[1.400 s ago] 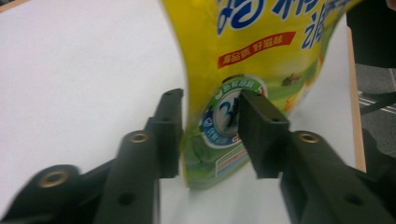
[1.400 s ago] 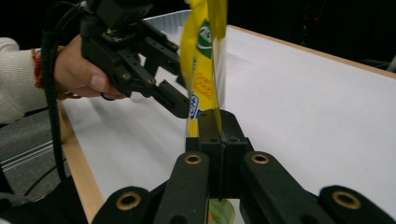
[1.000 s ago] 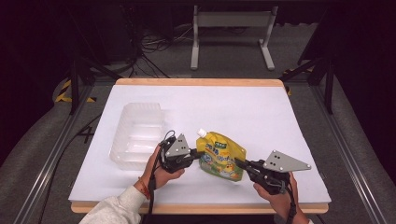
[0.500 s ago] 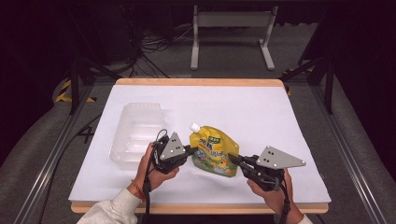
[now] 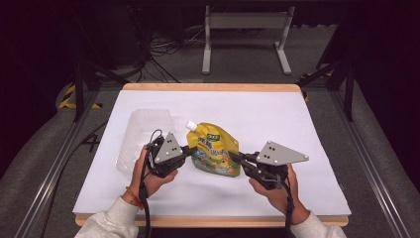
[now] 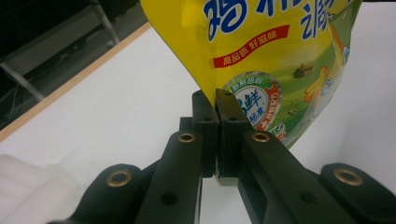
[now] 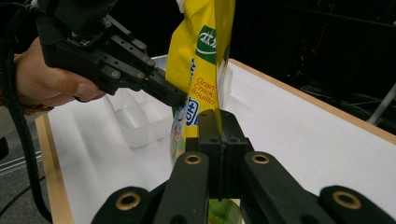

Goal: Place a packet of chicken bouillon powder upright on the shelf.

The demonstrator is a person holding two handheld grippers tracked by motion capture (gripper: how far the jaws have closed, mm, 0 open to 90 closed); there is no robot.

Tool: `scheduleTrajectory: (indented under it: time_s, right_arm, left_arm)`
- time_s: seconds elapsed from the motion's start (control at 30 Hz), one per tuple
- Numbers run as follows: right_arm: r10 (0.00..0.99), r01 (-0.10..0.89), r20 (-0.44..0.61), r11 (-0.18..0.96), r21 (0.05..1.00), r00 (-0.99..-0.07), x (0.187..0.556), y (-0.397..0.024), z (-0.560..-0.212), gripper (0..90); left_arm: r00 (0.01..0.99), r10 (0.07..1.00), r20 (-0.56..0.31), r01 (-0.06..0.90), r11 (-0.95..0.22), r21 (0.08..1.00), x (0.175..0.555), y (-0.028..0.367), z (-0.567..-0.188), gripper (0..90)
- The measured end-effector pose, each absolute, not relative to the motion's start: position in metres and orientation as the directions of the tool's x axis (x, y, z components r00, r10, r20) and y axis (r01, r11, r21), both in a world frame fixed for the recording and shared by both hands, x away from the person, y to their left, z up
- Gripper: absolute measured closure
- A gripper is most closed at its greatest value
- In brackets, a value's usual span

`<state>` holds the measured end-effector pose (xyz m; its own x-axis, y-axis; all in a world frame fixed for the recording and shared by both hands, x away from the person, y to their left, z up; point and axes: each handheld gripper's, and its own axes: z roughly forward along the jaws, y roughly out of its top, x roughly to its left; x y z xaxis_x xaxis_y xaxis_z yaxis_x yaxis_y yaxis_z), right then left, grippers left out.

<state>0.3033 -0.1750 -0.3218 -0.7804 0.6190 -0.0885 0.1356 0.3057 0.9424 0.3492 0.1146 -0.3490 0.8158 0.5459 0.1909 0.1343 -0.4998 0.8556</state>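
While it hangs upright above the white table sheet point(image 5: 277, 119), the yellow plastic spouted pouch with green label print point(image 5: 214, 148) is pinched at both side edges — the left gripper point(image 5: 187, 150) clenched on one seam, the right gripper point(image 5: 235, 157) clenched on the other. Just beside the left hand point(image 5: 151, 176) lies a clear plastic tray point(image 5: 141, 133) — empty-looking, on the sheet.

Looks like a lab or recording studio: white-covered table point(image 5: 297, 124) with a wooden edge, set on grey carpet, black drapes all around, metal stand legs point(image 5: 245, 34) at the far side, loose cables point(image 5: 163, 49) on the floor far left
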Motion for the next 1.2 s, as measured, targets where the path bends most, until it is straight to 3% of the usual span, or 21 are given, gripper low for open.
scheduleTrajectory:
  time_s: [0.33, 1.2]
  right_arm:
    - [0.575, 0.100, -0.103, 0.310, 0.946, -0.811, 0.328, -0.145, -0.318, 90.0]
    - [0.522, 0.023, -0.131, 0.279, 0.960, -0.843, 0.389, -0.069, -0.302, 90.0]
  left_arm:
    - [0.754, 0.613, 0.238, 0.145, -0.508, 0.849, 0.359, 0.142, -0.341, 87.8]
    - [0.612, 0.754, 0.238, 0.146, -0.404, 0.903, 0.386, 0.209, -0.331, 87.8]
